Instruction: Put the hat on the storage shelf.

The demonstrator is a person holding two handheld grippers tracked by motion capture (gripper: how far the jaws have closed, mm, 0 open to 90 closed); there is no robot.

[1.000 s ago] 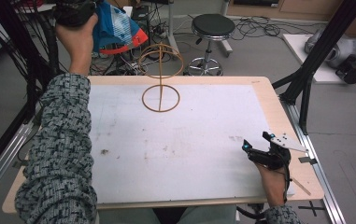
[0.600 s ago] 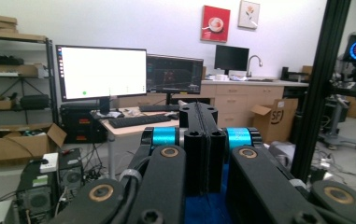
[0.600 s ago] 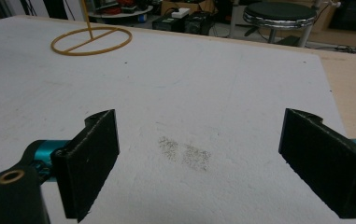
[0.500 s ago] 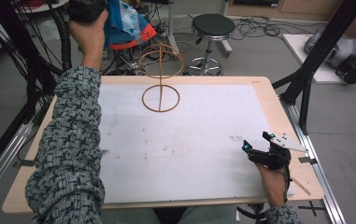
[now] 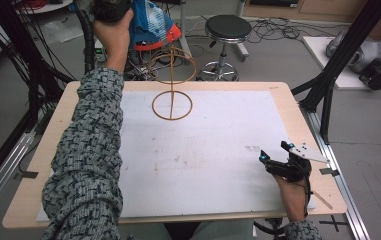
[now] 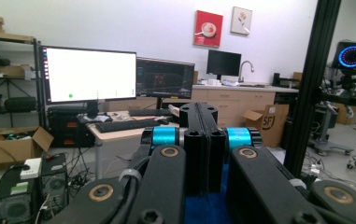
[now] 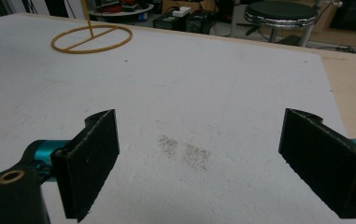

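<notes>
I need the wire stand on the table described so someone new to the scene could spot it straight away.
Start at the wooden table with the white sheet over it, and look to the sheet's far edge, left of centre. There stands the thin tan wire stand: a flat ring base crossed by one bar, a slim upright post and a second ring on top. Nothing else stands on the sheet, and the open right gripper rests far off at the near right.
</notes>
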